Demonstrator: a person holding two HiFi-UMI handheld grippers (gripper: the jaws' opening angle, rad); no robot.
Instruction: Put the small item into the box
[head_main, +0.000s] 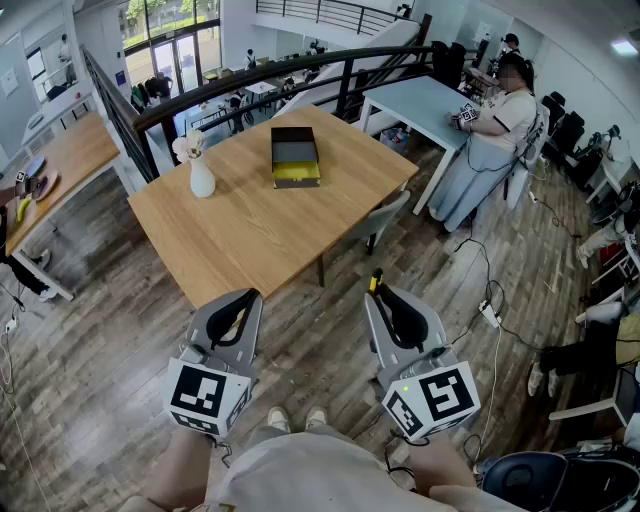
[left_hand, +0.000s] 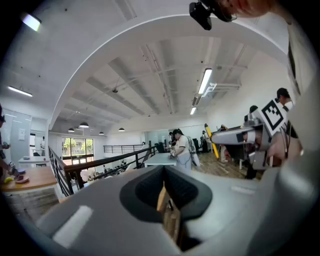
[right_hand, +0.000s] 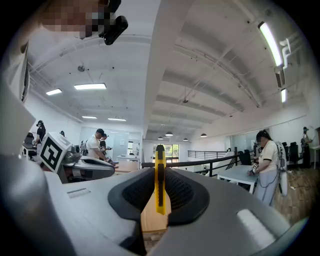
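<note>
The right gripper (head_main: 382, 298) clamps a yellow utility knife (right_hand: 159, 181) upright between its fingers, tip poking beyond them. The left gripper (head_main: 243, 303) is closed on nothing. The open box (head_main: 295, 157) sits well ahead on the wooden table (head_main: 250, 225).

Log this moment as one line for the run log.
right gripper: shut on yellow utility knife | left gripper: shut, empty | box: open, on table, beyond both grippers | status: not yet placed
</note>
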